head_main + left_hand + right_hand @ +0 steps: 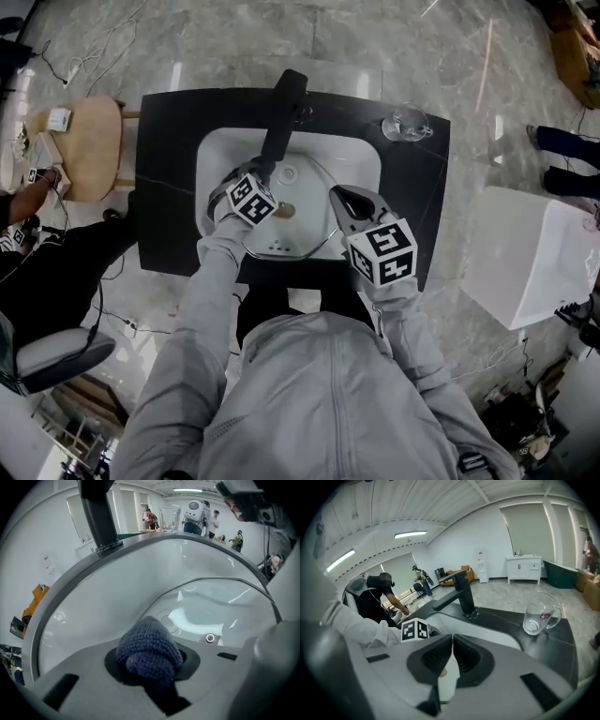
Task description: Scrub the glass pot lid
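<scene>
The glass pot lid (314,192) lies tilted in the white sink (217,155), its knob (284,210) near the middle. My right gripper (343,202) is shut on the lid's right rim; in the right gripper view its jaws (451,654) meet on the thin glass edge. My left gripper (274,204) hovers over the lid's left part, shut on a dark blue knitted cloth (149,649). In the left gripper view the lid's metal rim (225,579) and knob screw (210,638) lie just beyond the cloth. Whether the cloth touches the glass I cannot tell.
A black faucet (281,111) reaches over the sink from the back of the black counter (164,187). A glass mug (406,125) stands at the counter's back right. A wooden stool (94,145) and a seated person (28,211) are on the left, a white box (534,253) on the right.
</scene>
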The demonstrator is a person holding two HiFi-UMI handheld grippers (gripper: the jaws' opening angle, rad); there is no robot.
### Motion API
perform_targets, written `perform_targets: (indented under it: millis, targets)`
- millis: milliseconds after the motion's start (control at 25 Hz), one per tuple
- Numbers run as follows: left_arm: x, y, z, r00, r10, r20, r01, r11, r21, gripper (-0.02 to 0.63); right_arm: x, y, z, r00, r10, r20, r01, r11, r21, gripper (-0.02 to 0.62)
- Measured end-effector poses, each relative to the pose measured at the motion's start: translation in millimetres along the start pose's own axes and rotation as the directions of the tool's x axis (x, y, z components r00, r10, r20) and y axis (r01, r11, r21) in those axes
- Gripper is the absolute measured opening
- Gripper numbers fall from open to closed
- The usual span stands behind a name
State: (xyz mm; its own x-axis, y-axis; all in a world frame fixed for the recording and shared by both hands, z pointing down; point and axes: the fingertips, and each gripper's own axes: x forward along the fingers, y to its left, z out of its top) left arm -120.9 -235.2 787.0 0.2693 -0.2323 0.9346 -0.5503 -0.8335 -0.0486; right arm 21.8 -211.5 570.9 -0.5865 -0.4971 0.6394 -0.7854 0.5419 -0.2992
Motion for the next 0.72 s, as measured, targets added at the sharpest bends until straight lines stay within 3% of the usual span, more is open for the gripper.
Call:
perform_targets:
  millis: [240,720]
  targets:
    - [10,2,6,0.999,-0.016,0.030,0.017,0.999,-0.028,0.083,-5,0,-10,0.998,-0.066,-0.004,0.066,0.996,0.062,0.031]
    - [34,-40,44,0.989,-0.135,0.060,0.139,0.988,-0.064,0.083,-10,-5,-9,0.996,-0.089,-0.019,0.090,0.995,0.051,0.031]
